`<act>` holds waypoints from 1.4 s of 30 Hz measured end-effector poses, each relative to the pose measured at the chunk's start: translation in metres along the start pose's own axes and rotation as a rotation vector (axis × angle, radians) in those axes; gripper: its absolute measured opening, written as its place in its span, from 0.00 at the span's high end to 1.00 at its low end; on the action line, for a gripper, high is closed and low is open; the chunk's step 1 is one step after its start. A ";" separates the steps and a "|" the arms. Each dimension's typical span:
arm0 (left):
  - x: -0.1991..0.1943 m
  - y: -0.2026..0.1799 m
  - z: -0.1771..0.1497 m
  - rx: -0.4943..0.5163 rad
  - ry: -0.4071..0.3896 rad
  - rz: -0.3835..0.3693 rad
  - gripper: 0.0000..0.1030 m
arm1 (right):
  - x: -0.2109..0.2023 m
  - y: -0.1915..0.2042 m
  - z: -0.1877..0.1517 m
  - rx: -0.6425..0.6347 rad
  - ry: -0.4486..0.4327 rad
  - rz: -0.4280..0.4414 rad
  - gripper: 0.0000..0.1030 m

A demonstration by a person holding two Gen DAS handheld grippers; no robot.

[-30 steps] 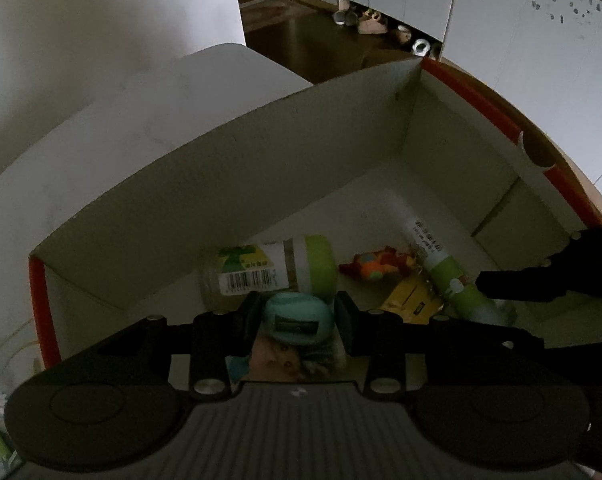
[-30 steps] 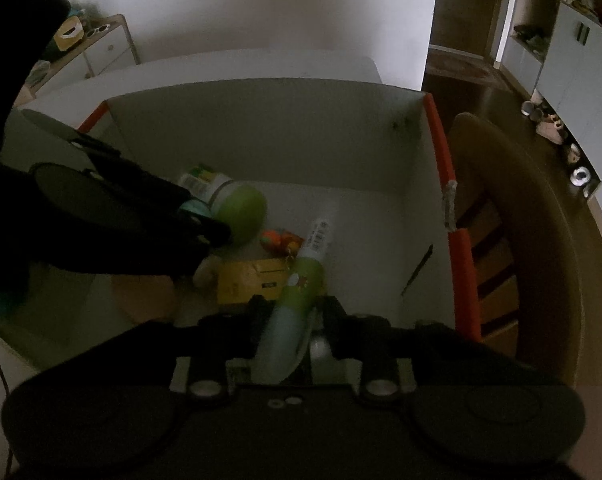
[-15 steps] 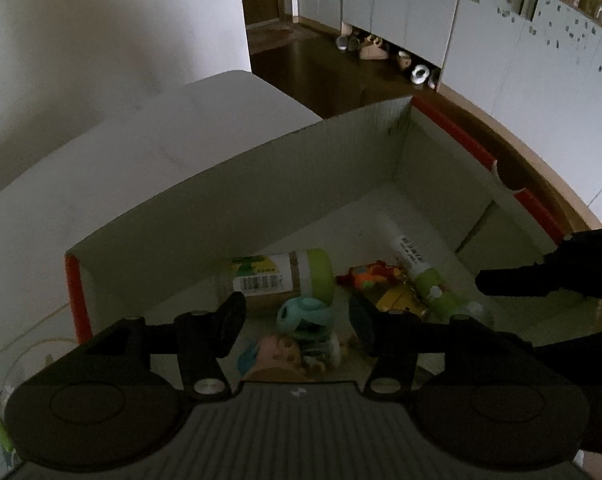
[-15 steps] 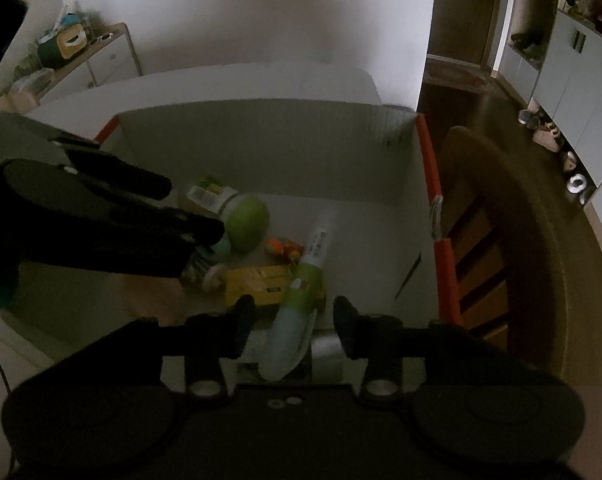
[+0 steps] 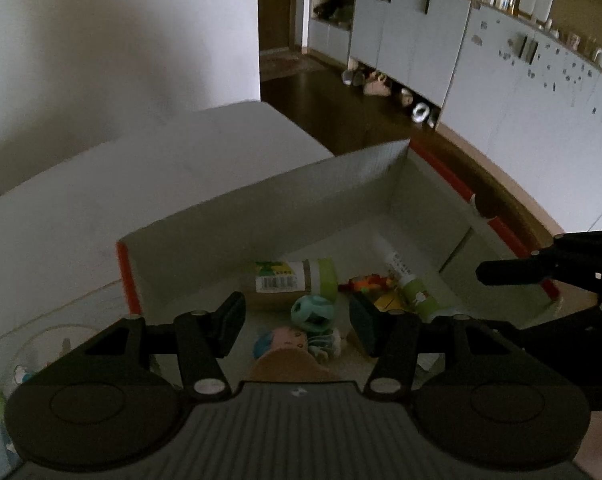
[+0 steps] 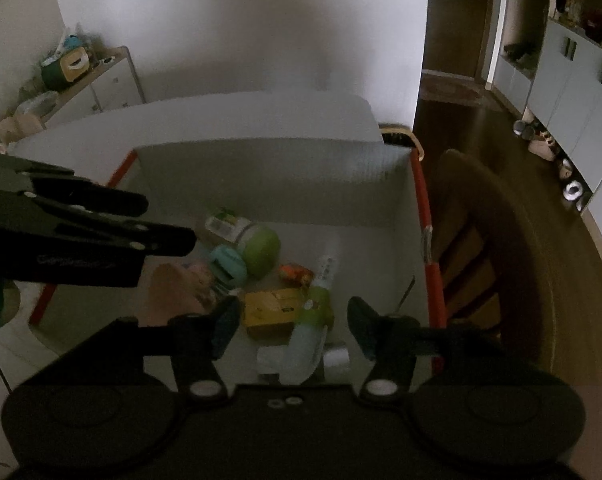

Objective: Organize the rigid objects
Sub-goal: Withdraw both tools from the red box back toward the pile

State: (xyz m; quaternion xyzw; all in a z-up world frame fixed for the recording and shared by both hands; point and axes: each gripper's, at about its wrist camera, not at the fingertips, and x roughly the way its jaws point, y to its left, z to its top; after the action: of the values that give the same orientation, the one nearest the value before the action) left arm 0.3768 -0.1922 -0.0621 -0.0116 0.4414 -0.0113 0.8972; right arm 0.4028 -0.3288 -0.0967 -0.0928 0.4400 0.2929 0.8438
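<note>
A white box with red edges (image 5: 261, 216) sits on a white surface (image 5: 61, 208), and the toys and bottles lie on its floor. The left gripper (image 5: 297, 322) hangs over the box with its fingers (image 5: 231, 322) apart and nothing between them; they have just been opening. Under it lies a round teal toy (image 5: 313, 312), and at 6 o'clock from that toy, touching it, lies a small doll with blue and pink hair (image 5: 279, 340). At 11 o'clock from the teal toy a jar with a green lid (image 5: 297, 276) lies on its side. A small orange toy (image 5: 367, 282) lies at 3 o'clock from the jar. The right gripper (image 6: 291, 326) also hangs over the box, and its fingers (image 6: 361, 326) have just been opening too; they are loose and squeeze nothing. A long green and white bottle (image 6: 315, 312) lies flat below them on the box floor, pointing to 12 o'clock. A yellow packet (image 6: 271, 308) lies just at 9 o'clock from the bottle, touching it. A small silver thing (image 6: 337, 358) lies by the near end of the bottle; it is too dark to tell what it is. A brown chair (image 6: 501, 260) stands at 3 o'clock from the box.
</note>
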 end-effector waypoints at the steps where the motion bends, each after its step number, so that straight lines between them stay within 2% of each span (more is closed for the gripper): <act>1: -0.004 0.001 -0.001 -0.003 -0.009 0.000 0.40 | -0.002 0.002 0.000 -0.002 -0.006 -0.001 0.37; 2: -0.008 0.002 -0.002 -0.007 -0.021 0.001 0.37 | -0.005 0.004 0.001 -0.003 -0.012 0.001 0.36; 9: -0.036 0.014 -0.015 -0.027 -0.085 0.000 0.37 | -0.017 0.017 0.002 0.016 -0.039 -0.014 0.26; 16: -0.063 0.035 -0.032 -0.029 -0.134 -0.035 0.37 | -0.033 0.041 0.000 0.048 -0.086 -0.040 0.13; 19: -0.073 0.044 -0.040 -0.019 -0.148 -0.043 0.29 | -0.040 0.053 -0.002 0.063 -0.114 -0.046 0.11; 22: -0.083 0.054 -0.049 -0.008 -0.165 -0.050 0.28 | -0.046 0.065 -0.005 0.079 -0.138 -0.046 0.05; 27: -0.098 0.072 -0.063 0.014 -0.197 -0.042 0.23 | -0.050 0.088 -0.009 0.104 -0.168 -0.029 0.03; 32: -0.109 0.095 -0.078 0.009 -0.223 -0.041 0.22 | -0.051 0.116 -0.010 0.105 -0.193 -0.002 0.00; 42: -0.118 0.158 -0.108 -0.027 -0.234 0.004 0.22 | -0.038 0.173 -0.005 0.107 -0.176 0.033 0.00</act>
State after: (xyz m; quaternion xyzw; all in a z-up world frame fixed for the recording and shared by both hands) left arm 0.2208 -0.0317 -0.0394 -0.0239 0.3337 -0.0023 0.9424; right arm 0.2828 -0.2060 -0.0523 -0.0143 0.3809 0.2900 0.8778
